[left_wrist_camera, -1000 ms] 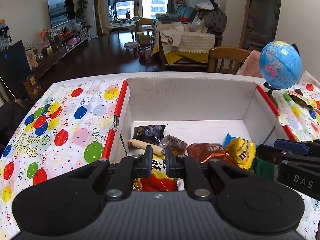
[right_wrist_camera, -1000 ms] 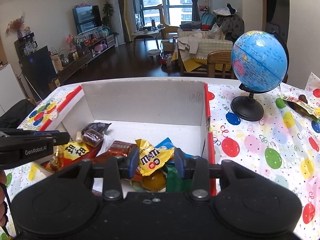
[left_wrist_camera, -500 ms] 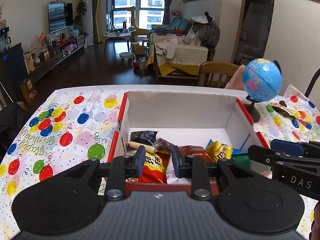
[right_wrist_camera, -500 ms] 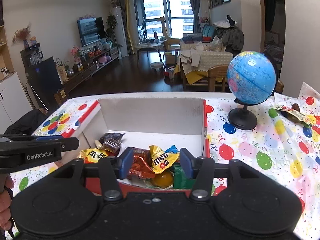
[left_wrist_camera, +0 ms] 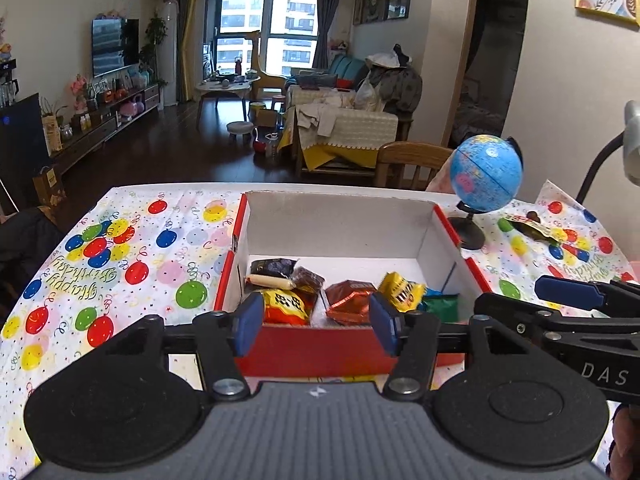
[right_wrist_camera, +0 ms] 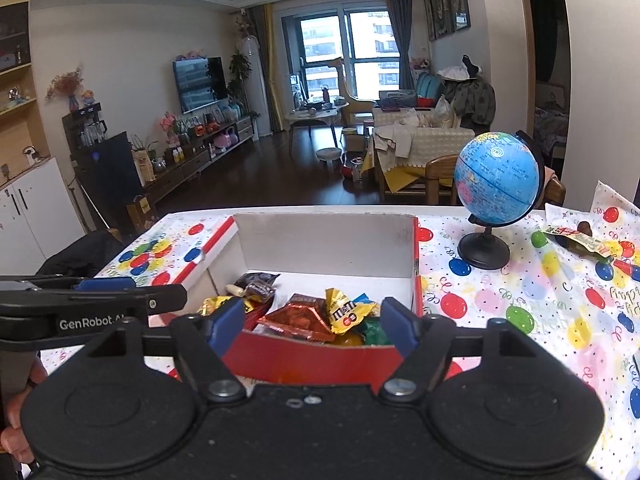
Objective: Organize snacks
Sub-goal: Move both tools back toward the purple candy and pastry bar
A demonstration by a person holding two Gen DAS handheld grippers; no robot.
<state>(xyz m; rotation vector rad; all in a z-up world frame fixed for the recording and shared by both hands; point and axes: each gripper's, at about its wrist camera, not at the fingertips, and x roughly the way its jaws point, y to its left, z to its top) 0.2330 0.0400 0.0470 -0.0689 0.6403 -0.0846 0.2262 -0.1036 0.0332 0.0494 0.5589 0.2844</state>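
Note:
A red box with a white inside stands on the balloon-print table. In it lie several snacks: a yellow-red bag, a red-brown packet, a yellow M&M's bag, a dark packet, a green pack. My left gripper is open and empty, held back at the box's near wall. My right gripper is open and empty, also before the near wall. One more snack packet lies on the table at the right.
A blue globe on a black stand stands right of the box. Each gripper shows in the other's view: the right one, the left one. The table's far edge drops to a living room.
Both grippers have drawn back and up from over the box to its near side, and both have opened wider. The snacks in the box lie as before.

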